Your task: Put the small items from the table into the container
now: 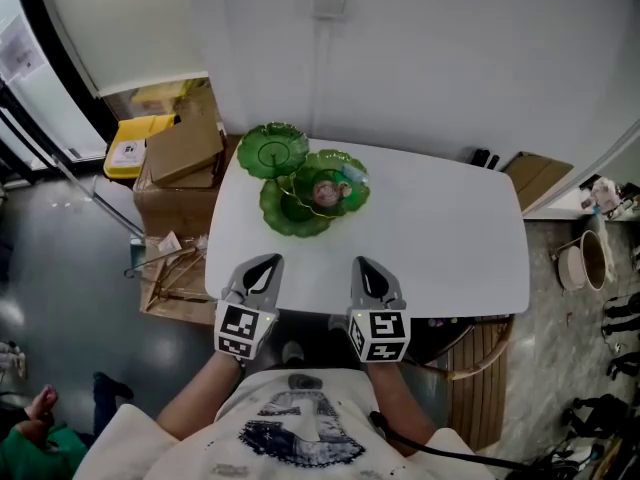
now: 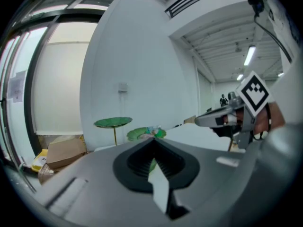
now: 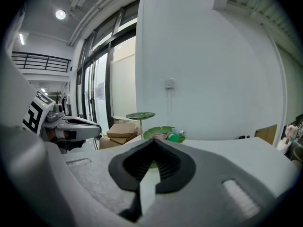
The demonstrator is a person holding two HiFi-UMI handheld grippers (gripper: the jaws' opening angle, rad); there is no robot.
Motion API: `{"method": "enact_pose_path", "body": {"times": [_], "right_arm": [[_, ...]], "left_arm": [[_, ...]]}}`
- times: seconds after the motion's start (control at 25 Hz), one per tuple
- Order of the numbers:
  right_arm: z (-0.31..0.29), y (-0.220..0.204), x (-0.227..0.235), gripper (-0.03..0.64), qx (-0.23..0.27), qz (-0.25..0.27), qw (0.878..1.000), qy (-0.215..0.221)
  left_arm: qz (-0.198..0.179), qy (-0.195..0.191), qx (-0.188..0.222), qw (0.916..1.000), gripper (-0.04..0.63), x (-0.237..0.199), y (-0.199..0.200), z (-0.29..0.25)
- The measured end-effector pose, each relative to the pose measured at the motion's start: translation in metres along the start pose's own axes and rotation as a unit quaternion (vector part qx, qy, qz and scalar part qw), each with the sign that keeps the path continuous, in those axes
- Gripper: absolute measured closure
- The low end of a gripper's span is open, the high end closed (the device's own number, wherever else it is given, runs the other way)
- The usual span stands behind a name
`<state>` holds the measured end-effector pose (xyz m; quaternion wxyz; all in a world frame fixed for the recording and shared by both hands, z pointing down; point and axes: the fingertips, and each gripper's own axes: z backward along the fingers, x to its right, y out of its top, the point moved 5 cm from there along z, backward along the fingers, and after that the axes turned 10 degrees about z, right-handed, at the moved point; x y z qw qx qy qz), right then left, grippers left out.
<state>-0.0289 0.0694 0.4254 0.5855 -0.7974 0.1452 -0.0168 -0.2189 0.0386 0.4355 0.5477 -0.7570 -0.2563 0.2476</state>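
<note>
Head view: The left gripper [image 1: 268, 261] and the right gripper [image 1: 362, 262] were side by side over the near edge of the white bench [image 1: 450, 238], both pointing towards the wall. Each gripper's fingers were clenched tip to tip. The container [image 1: 293, 211], a green stand of three leaf-shaped dishes, stood at the far left of the bench, well apart from both sets of fingers and ahead of them. Its dishes were glossy, ribbed and wavy at the rim, joined by a thin gold stem. The small items [image 1: 328, 193], pinkish and pale, lay in the right-hand dish; they were too small to identify. Cardboard boxes [image 1: 185, 148] stood on the floor, just beside the bench's left end.

Left gripper view: The left gripper's [image 2: 154, 140] fingers were closed on each other, grasping nothing. The container [image 2: 142, 134] appeared beyond the tips, almost in line with them, its top dish [image 2: 112, 122] raised on the stem and to the left. The right gripper [image 2: 222, 118] showed at the right, level with this one.

Right gripper view: The right gripper's [image 3: 152, 140] fingers were likewise clenched and empty. The container [image 3: 161, 133] lay beyond the tips and slightly right, with the items heaped in the lower dish. The left gripper [image 3: 75, 126] showed at the left.
</note>
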Motion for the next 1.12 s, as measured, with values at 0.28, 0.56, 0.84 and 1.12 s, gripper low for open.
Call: {"method": "enact_pose_path", "body": {"times": [0.28, 0.56, 0.84, 1.12], "right_arm": [[0.01, -0.003, -0.01, 0.619, 0.001, -0.006, 1.0, -0.004], [0.009, -0.003, -0.016, 0.62, 0.001, -0.009, 1.0, 0.0], [0.006, 0.0, -0.019, 0.619, 0.0, -0.011, 1.0, 0.007], [0.0, -0.002, -0.021, 0.619, 0.001, -0.009, 1.0, 0.007]], "left_arm": [[-0.003, -0.006, 0.006, 1.0, 0.606, 0.002, -0.002, 0.011], [-0.001, -0.005, 0.007, 1.0, 0.606, 0.0, -0.005, 0.017], [-0.002, -0.002, 0.008, 1.0, 0.606, -0.004, -0.002, 0.018], [-0.002, -0.001, 0.01, 0.9999, 0.606, -0.01, -0.004, 0.016]]}}
